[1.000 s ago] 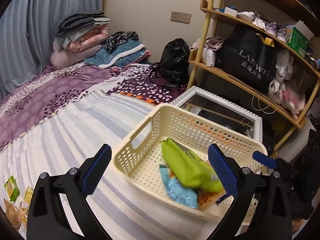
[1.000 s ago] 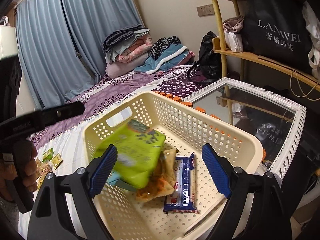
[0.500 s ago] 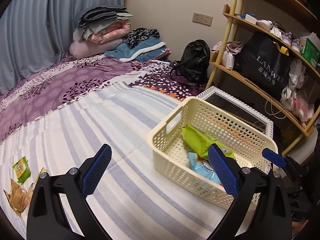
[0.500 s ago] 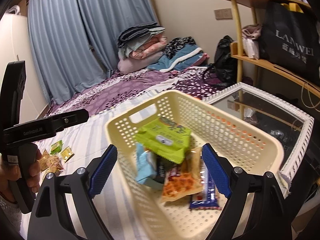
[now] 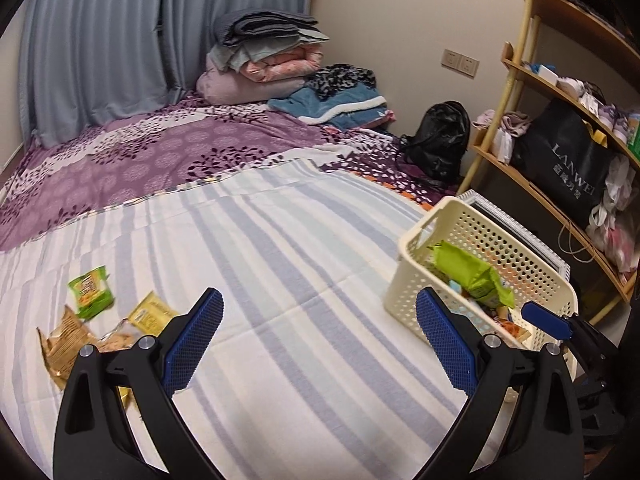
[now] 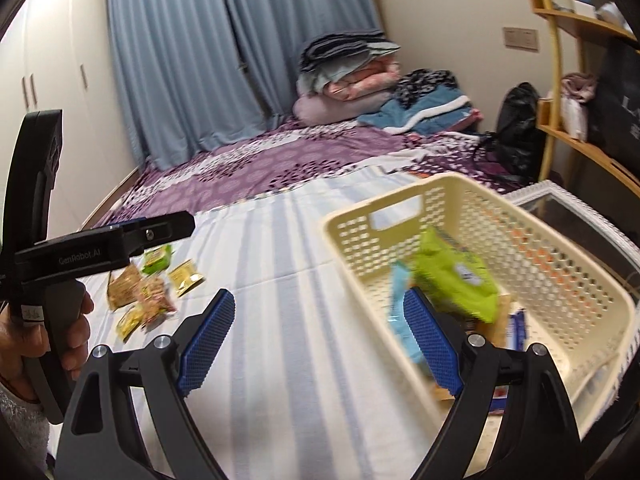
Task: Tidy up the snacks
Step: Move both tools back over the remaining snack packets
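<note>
Both grippers, left (image 5: 319, 344) and right (image 6: 318, 344), are spread wide, fingers released, nothing held. Green bag (image 5: 470, 272) lies in cream basket (image 5: 416, 280) on bed; loose snack packets (image 5: 96, 320) are scattered well apart, left.

The left claw (image 5: 318, 338) fills the bottom of the frame, its blue pads spread wide with nothing between them, over the striped sheet (image 5: 280, 264) on the bed. At lower left lie loose snack packets: a green packet (image 5: 90, 291), a yellow sachet (image 5: 151, 317) and a crinkled brown packet (image 5: 66, 346), close together. At right sits the cream basket (image 5: 516, 256), a lime-green bag (image 5: 470, 276) sticking up inside. The right claw's blue tip (image 5: 546, 321) pokes in beside the basket's near corner.
</note>
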Tool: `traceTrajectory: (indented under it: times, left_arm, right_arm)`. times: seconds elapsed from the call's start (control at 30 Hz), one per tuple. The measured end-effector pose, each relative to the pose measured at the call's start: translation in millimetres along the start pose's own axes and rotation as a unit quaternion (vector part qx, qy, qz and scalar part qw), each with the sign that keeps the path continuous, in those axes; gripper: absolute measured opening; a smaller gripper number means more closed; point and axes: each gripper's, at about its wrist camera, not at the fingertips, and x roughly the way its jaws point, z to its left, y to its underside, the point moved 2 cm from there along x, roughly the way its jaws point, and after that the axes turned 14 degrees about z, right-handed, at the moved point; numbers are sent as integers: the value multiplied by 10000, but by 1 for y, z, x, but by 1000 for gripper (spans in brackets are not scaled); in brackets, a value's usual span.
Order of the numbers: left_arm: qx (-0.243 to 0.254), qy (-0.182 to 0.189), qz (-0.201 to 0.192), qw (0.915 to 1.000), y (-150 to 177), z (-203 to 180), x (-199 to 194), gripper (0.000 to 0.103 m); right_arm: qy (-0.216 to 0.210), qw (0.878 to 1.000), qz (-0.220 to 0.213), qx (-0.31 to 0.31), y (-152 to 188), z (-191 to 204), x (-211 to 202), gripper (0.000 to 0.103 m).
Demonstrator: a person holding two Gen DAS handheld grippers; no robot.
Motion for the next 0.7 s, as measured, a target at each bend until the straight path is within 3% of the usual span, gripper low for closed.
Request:
traceTrajectory:
  times: [0.7]
  left_arm:
    - [-1170,-641,115,9910,64,138,-23,98]
  right_arm:
    - [-360,9944,657,-747,8,87,46,86]
